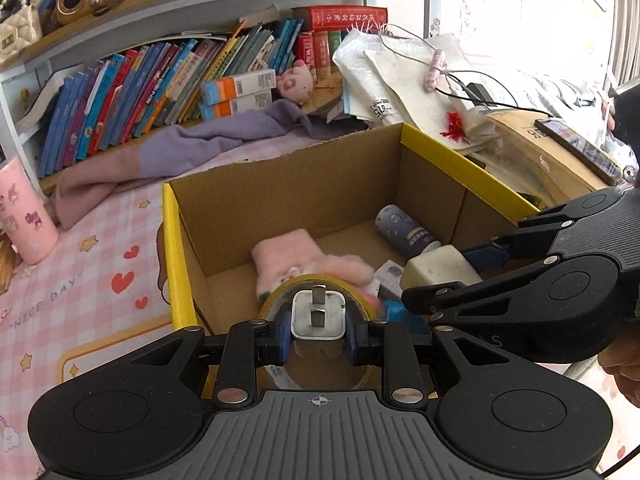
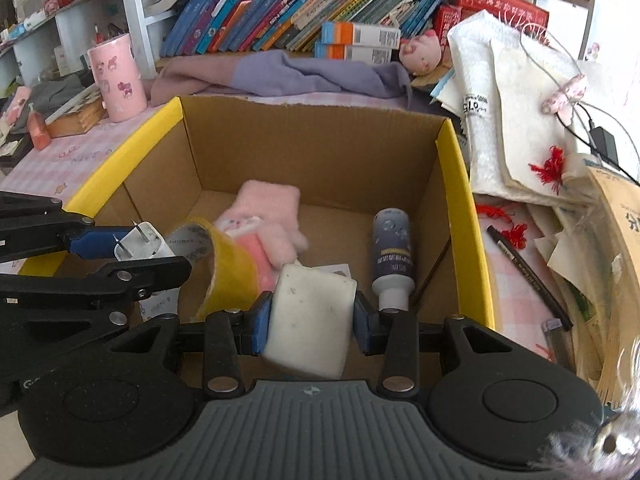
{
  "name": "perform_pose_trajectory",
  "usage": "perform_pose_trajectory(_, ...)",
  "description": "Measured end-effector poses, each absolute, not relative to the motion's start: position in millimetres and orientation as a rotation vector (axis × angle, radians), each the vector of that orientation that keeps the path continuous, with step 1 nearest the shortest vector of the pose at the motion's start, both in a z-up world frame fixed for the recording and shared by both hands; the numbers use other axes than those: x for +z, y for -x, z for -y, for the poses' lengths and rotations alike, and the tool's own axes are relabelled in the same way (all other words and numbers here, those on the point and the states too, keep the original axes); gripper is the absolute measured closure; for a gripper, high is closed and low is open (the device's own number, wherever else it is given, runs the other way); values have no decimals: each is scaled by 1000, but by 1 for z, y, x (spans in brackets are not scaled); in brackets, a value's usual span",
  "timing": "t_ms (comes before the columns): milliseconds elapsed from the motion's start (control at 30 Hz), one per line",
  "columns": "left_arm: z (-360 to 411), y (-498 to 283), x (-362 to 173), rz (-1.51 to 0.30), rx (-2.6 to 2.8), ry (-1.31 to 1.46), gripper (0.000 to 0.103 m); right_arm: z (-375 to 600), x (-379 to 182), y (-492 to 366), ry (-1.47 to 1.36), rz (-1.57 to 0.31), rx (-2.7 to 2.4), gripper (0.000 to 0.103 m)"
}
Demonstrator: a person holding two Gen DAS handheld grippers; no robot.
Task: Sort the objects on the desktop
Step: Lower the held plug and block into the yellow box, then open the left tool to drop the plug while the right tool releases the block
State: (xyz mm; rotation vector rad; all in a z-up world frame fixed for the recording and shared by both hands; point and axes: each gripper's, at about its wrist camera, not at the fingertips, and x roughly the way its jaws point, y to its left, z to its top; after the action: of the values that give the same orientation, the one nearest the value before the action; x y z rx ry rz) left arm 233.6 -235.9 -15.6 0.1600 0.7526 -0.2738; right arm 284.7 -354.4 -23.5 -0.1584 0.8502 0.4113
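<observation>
**Both tongs loaded above the cardboard box**

The left tongs [image 1: 318,330] pinch a white plug [image 1: 319,316] between their blue pads, its two metal prongs pointing forward. A roll of yellow tape [image 2: 230,268] lies just beyond the plug; in the left wrist view its ring shows around and behind the plug, and I cannot tell whether the two touch.

The right tongs [image 2: 310,320] pinch a white block [image 2: 310,318], tilted slightly, that fills the gap between the pads.

Both tongs hang over the near side of the open cardboard box [image 2: 312,148], which has yellow edging on its side walls and stands on the counter [image 1: 80,280] with its pink checked cover. On the box floor lie a pink fluffy glove [image 2: 266,220] and, near the right wall, a dark bottle [image 2: 392,252] lying with its white cap toward the camera.

Left of the box stands a pink cup [image 2: 117,76]. Behind it lie a purple cloth [image 2: 280,74] and a row of books [image 2: 280,8]. A black pen [image 2: 528,276] lies on the counter to the right of the box.
</observation>
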Motion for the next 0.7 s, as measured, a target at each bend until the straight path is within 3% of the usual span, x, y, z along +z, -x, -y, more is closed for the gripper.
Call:
perform_pose_trajectory(267,238,-233,-14,-749,-252,-157,75,354,-27,-289,140,-871,420,64)
perform_pose_trajectory(433,233,-221,-4,-695,-205,-141,58,354,-23,-286,142,-857,415,60)
perform_pose_trajectory(700,223,-197,16,-624,-176,-102,40,356,-5,-267,139,-778,409,54)
